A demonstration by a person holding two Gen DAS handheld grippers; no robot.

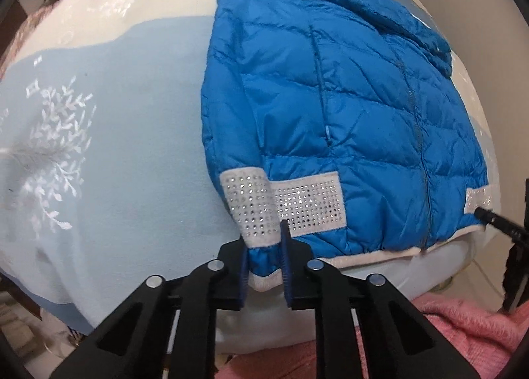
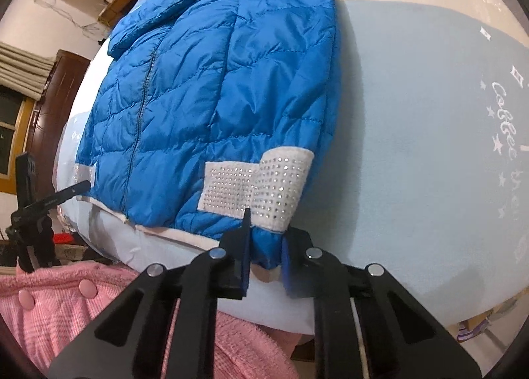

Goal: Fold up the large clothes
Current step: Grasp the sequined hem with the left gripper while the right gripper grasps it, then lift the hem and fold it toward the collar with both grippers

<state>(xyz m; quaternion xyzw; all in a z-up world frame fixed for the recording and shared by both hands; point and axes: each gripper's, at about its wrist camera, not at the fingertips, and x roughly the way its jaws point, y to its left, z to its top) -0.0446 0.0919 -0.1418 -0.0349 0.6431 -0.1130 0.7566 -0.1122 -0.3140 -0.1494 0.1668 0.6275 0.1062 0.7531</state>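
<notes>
A bright blue quilted jacket (image 1: 347, 114) (image 2: 215, 81) lies zip-up on a pale blue bed cover (image 1: 132, 147) (image 2: 413, 147), its hem toward me. Each sleeve ends in a white studded band (image 1: 251, 210) (image 2: 281, 187) above a blue cuff. My left gripper (image 1: 264, 263) is shut on the cuff at the jacket's left edge, near the bed's front edge. My right gripper (image 2: 264, 256) is shut on the cuff at the jacket's right edge. The jacket's hood lies at the far end.
A pink fleecy garment (image 1: 463, 329) (image 2: 49, 306) with round buttons fills the space below the bed edge. A black tripod-like stand (image 2: 29, 213) (image 1: 496, 220) pokes a handle toward the jacket's hem. Wooden furniture (image 2: 56, 107) stands beyond.
</notes>
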